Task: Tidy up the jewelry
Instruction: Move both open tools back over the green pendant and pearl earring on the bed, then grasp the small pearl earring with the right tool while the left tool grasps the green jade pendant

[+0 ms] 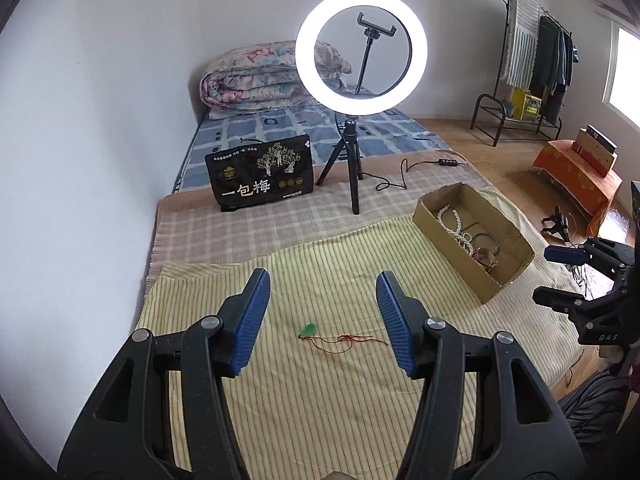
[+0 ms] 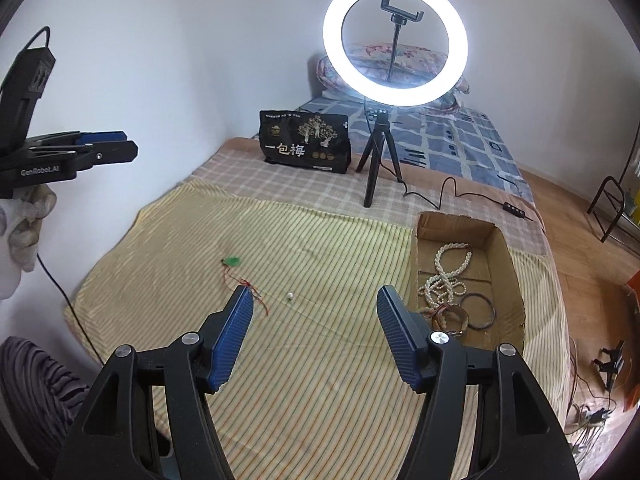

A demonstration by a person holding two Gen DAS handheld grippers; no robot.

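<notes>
While both pairs of tongs hang above the bed, neither has a grip on anything: the left tongs (image 1: 322, 288) are spread wide, blue pads well apart, empty, poised over the yellow striped cloth (image 1: 304, 400) with the green pendant (image 1: 309, 329) on its red cord (image 1: 352, 339) lying on the cloth below the gap between them. Over to the right tongs (image 2: 316, 300), also wide open and empty, nothing touching the pads; the red cord runs just beside the tip of the left-hand pad in that view, though whether it touches cannot be told. A small white bead (image 2: 290, 296) sits on the cloth between the two pads, apart from the pendant. To the right stands the cardboard box (image 2: 506, 264), and inside it a pearl necklace (image 2: 446, 276), a dark bangle (image 2: 478, 311) and a brown band (image 2: 452, 316) lie heaped together. Behind, a lit ring light (image 2: 395, 40) stands on its tripod next to a black snack bag (image 2: 305, 142).
</notes>
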